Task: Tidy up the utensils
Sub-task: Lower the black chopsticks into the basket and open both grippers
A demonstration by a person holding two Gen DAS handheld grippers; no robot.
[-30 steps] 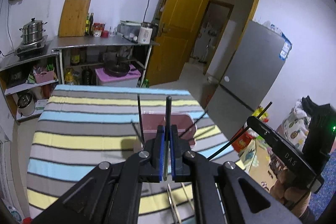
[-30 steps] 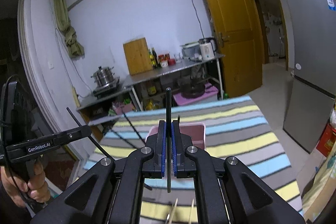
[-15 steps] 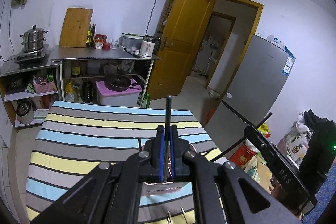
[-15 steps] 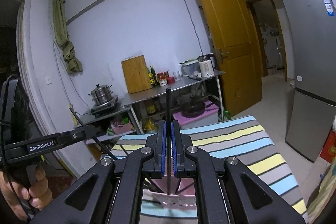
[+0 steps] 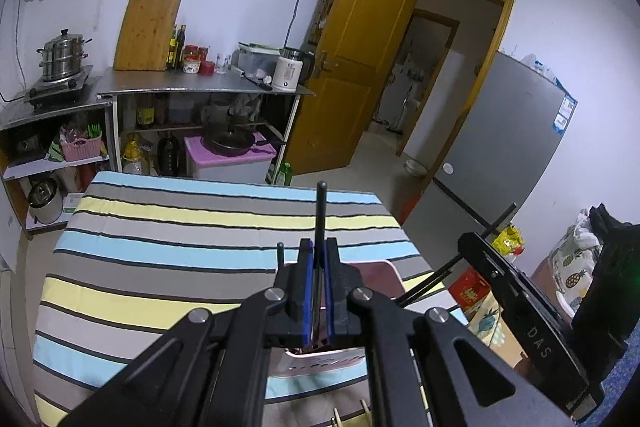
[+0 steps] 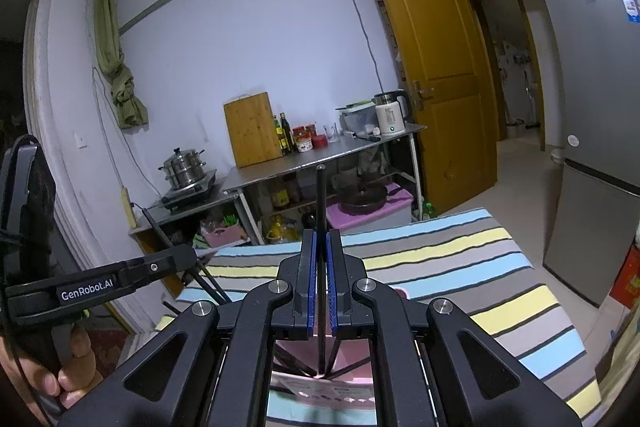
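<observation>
Chopsticks: left claw (image 5: 318, 291) clamps one black chopstick (image 5: 320, 215), right claw (image 6: 319, 287) another (image 6: 320, 203), tips aimed into pink holder (image 6: 332, 383) for upright drop.

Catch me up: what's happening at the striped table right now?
A person holds a gripper in each hand. The left gripper is shut on a black chopstick, and the right gripper is shut on another black chopstick. Both are poised over the pink holder on the striped tablecloth, which already contains several dark chopsticks. Neither is released yet.
</observation>
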